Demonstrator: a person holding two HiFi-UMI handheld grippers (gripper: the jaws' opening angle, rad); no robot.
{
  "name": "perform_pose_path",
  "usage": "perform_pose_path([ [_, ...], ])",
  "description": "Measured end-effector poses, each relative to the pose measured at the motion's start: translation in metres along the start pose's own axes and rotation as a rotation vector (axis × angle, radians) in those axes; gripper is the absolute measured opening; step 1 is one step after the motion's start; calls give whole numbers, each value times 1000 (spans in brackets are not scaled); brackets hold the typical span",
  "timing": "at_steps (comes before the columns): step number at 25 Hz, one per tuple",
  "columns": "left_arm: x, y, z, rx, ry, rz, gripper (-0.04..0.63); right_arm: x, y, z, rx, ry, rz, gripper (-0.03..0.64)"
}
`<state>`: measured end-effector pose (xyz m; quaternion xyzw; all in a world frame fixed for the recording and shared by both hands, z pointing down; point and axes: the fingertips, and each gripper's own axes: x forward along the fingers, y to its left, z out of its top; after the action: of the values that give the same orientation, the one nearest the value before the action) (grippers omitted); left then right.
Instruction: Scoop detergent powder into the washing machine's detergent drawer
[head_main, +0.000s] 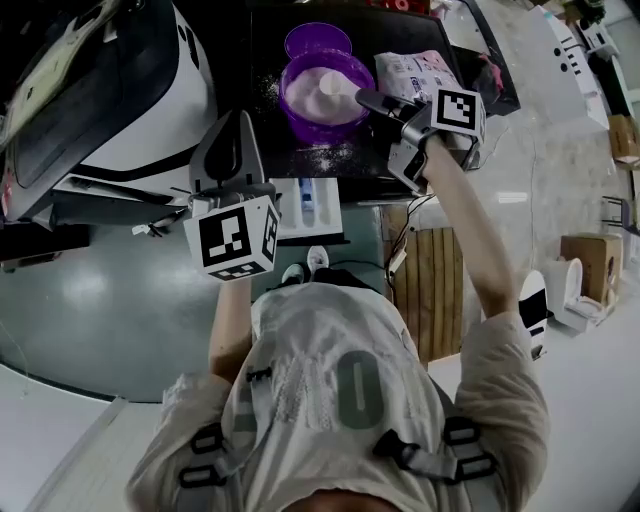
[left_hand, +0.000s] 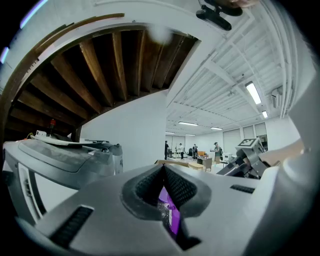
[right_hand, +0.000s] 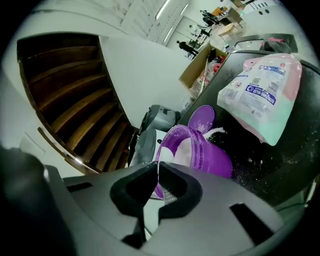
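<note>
White scoop (head_main: 330, 85) in the purple tub (head_main: 320, 128) looks light and stiff, so its thin handle is the place to hold; the right gripper (right_hand: 156, 175) looks pinched on it, the left gripper (left_hand: 164, 175) is closed and empty

I count two grippers from my station, the left gripper (left_hand: 164, 169) and the right gripper (right_hand: 156, 167). There are two marker cubes, one (head_main: 235, 240) on the left and one (head_main: 458, 110) on the right. I also make out one purple tub (head_main: 320, 128), one purple lid (head_main: 318, 40), one white scoop (head_main: 330, 85), one detergent bag (head_main: 415, 72), one detergent drawer (head_main: 308, 205) and two white shoes (head_main: 317, 258). The far-off people are too small to count.
</note>
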<state>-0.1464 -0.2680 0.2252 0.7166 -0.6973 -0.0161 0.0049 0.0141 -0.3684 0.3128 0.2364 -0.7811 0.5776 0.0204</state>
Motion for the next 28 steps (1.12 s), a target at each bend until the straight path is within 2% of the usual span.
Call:
perform_pose_path([
  [7,6,-2,5,37,-15,-14,20,-31,12,8,206,-311,219,11],
  [11,12,-10,1,31,-11,-39,20,-44,12,5,333,-469,310,11],
  [20,1,-24,-25,-10,-24,-84,20,-73,-1,-44,423,-657,353,11],
  [28,-25,-27,-53,-31,14,-90,20,-90,-16,-82,421,-695,354,11],
])
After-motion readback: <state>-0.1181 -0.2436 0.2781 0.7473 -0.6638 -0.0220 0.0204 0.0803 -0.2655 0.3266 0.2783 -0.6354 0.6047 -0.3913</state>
